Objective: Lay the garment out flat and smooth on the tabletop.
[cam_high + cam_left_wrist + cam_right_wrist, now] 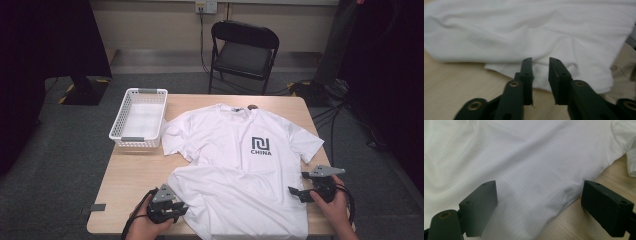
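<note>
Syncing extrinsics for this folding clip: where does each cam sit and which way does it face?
High view: above the person's side, facing forward and down on the table; shows both hands, left tongs, right tongs.
Left gripper view: rides the left tongs, looking along narrowly parted jaws at the T-shirt's edge.
Right gripper view: rides the right tongs, jaws wide over the cloth.
Shared: the white T-shirt and the table.

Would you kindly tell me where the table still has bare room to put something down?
Bare table lies below the white basket, left of the T-shirt. A thin strip runs along the right edge. The middle is crowded by the shirt.
</note>
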{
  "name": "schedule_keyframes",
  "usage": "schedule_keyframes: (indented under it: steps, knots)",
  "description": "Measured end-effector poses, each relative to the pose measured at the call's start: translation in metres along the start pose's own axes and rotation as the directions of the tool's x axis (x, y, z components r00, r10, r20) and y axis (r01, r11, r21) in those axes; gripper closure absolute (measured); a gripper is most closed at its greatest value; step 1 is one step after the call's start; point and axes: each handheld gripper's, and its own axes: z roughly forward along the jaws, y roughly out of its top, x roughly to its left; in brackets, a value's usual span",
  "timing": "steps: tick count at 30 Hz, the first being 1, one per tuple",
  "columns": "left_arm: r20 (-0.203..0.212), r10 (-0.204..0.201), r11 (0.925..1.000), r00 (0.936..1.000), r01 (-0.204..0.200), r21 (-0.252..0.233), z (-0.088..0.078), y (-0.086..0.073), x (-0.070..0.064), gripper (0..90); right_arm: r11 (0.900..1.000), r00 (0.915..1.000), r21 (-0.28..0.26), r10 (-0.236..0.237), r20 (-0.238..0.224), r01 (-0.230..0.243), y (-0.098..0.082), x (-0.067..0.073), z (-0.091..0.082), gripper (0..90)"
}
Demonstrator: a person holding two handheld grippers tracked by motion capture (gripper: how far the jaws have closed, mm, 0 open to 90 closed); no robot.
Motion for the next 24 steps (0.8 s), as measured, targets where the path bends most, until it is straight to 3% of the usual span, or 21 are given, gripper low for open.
schedule_keyframes:
  steps: [2,4,8,11,14,16,18,22,24]
  knots:
    - [-0.038,-0.022,0.9996,0.999,0.021,-0.017,-0.002,0.002,0.01,68.2,1.0,1.0,0.0,0.0,0.0,0.0,0.0,0.0,0.0,12.4]
    - [-0.096,-0.034,0.9987,0.9948,0.03,-0.042,-0.002,0.005,0.02,59.0,1.0,1.0,0.0,0.0,0.0,0.0,0.0,0.0,0.0,12.4]
    - [-0.13,-0.09,0.9956,0.9874,0.086,-0.038,0.006,0.004,0.039,54.4,1.0,1.0,0.0,0.0,0.0,0.0,0.0,0.0,0.0,12.4]
    - [-0.121,-0.116,0.9929,0.9859,0.112,-0.041,0.014,0.006,0.046,55.9,1.0,1.0,0.0,0.0,0.0,0.0,0.0,0.0,0.0,12.4]
    - [-0.091,-0.106,0.9937,0.9902,0.103,-0.044,0.021,0.011,0.048,68.5,1.0,1.0,0.0,0.0,0.0,0.0,0.0,0.0,0.0,12.4]
    - [-0.076,-0.067,0.9974,0.9949,0.064,-0.032,0.026,0.018,0.048,82.6,1.0,1.0,0.0,0.0,0.0,0.0,0.0,0.0,0.0,12.4]
    - [-0.049,-0.048,0.9985,0.9977,0.047,-0.027,0.032,0.026,0.045,89.7,1.0,1.0,0.0,0.0,0.0,0.0,0.0,0.0,0.0,12.4]
    - [-0.025,-0.006,0.9979,0.9997,0.004,-0.064,0.041,0.041,0.035,90.0,1.0,1.0,0.0,0.0,0.0,0.0,0.0,0.0,0.0,12.4]
    - [-0.017,0.008,0.9986,0.9998,-0.009,-0.052,0.041,0.045,0.031,90.0,1.0,1.0,0.0,0.0,0.0,0.0,0.0,0.0,0.0,12.4]
